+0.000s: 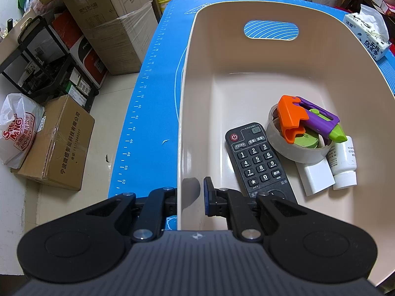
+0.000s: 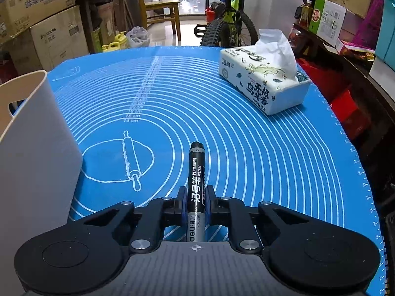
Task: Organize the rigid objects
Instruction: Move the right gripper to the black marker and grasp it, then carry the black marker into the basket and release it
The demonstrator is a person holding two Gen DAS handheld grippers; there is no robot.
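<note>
Right gripper (image 2: 196, 198) clamps the marker (image 2: 196, 172); left gripper (image 1: 190, 194) pinches the bin (image 1: 187, 98) wall. Next: lift and carry into bin.

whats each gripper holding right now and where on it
The right gripper is shut on the black marker, pads on its barrel near the rear end. The left gripper pinches the near wall of the beige bin.
</note>
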